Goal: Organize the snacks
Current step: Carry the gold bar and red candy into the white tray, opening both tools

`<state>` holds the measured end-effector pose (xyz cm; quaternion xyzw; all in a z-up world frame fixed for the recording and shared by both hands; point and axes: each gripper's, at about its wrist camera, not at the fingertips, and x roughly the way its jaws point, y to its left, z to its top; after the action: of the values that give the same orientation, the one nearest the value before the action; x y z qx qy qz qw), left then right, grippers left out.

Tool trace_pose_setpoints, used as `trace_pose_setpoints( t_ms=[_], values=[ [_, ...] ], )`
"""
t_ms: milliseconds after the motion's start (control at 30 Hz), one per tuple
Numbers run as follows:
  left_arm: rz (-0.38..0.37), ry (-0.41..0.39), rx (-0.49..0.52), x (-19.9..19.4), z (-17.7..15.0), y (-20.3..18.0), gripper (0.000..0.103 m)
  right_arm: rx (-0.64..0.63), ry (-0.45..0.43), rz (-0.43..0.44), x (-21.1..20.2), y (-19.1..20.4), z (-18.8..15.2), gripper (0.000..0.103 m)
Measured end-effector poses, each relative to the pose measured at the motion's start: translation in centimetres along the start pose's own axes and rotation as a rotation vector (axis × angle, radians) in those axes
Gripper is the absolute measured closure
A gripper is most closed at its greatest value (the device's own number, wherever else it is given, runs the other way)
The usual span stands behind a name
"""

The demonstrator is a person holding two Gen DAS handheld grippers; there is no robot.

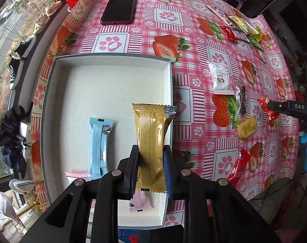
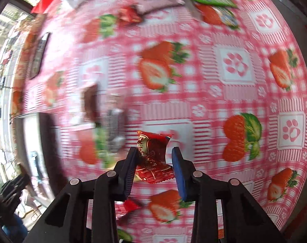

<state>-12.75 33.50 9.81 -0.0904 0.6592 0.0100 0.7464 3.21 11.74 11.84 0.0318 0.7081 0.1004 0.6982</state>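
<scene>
The shiny gold snack pack [image 1: 152,141] hangs in the left claw [image 1: 151,170], pinched tight w/ both pads on its sides. It hangs over the right edge of the shallow white box tray [image 1: 113,60]. In the tray I count 1 light blue long snack bar [image 1: 98,147], plus bits of 2 pale pink packs near the tray's close edge, half hidden by the claw.

The small red candy pack [image 2: 153,158] sits in the right claw [image 2: 155,162], which is only partly open. The left pad touches it; the right pad shows a gap, so I can't tell if the grip is firm. This view is blurry.

Right of the tray, on the table [image 1: 193,20] w/ its pink strawberry cloth: 1 white cookie pack [image 1: 220,77], 1 clear pack w/ a dark stick [image 1: 241,101], 1 yellow pack [image 1: 247,128], 1 red pack near the table edge [image 1: 239,168]. A heap of mixed packs lies far right of the tray; too jumbled to count. 1 dark phone [image 1: 119,8] lies beyond the tray.

What could go wrong: the gold pack is right over the rim, so if let go now it may tip out. The red candy may slip, since one pad looks off it.
</scene>
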Motion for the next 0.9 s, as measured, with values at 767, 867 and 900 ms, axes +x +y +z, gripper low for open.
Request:
trace_pose_setpoints(
  t_ms=[767, 867, 900],
  values=[
    [-0.004, 0.027, -0.057, 0.7, -2.2, 7.8, 0.078, -0.315, 0.119, -0.124, 7.2, 17.0, -2.5, 0.03],
    [0.003, 0.039, -0.034, 0.8, -2.4, 7.9, 0.078, -0.307, 0.155, -0.14, 9.3, 16.5, -2.7, 0.06],
    [0.008, 0.042, -0.025, 0.8, -2.5, 7.9, 0.078, -0.302, 0.166, -0.141, 9.8, 16.5, -2.9, 0.06]
  ],
)
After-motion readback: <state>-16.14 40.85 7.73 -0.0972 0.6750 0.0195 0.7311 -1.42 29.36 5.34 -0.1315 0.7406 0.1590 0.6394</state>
